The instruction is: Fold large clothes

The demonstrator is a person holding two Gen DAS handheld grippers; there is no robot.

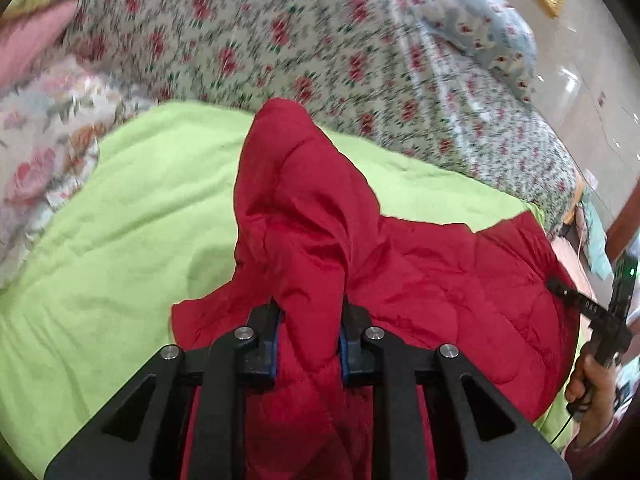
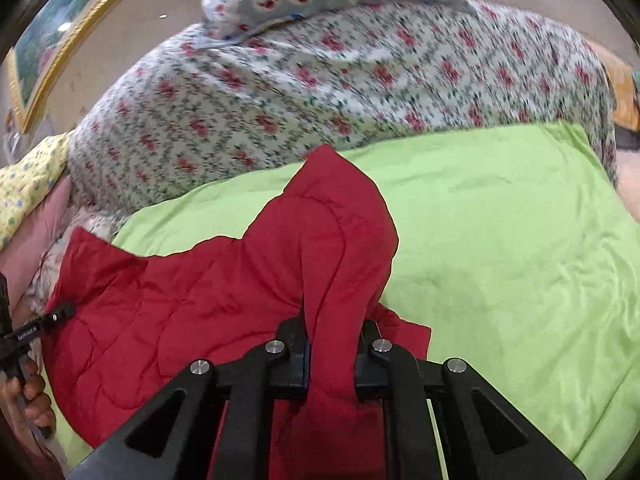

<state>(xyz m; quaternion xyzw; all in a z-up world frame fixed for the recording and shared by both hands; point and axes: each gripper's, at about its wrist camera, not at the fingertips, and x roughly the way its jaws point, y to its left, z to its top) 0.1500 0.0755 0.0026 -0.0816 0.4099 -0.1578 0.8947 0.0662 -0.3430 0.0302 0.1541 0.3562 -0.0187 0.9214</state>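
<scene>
A red quilted garment (image 1: 420, 280) lies over a lime green sheet (image 1: 120, 232). My left gripper (image 1: 310, 320) is shut on a bunched edge of it, and the fabric peaks up between the fingers. My right gripper (image 2: 334, 340) is shut on another bunched edge of the same red garment (image 2: 200, 300), lifted above the green sheet (image 2: 500, 240). Each gripper shows in the other's view: the right one at the garment's right edge (image 1: 560, 290), the left one at its left edge (image 2: 60, 314).
A floral quilt (image 1: 280, 40) is heaped behind the green sheet, with a blue patterned pillow (image 1: 476, 16) on it. A pink rose-print cloth (image 1: 40, 152) lies at left. A gold-framed picture (image 2: 52, 40) hangs on the wall.
</scene>
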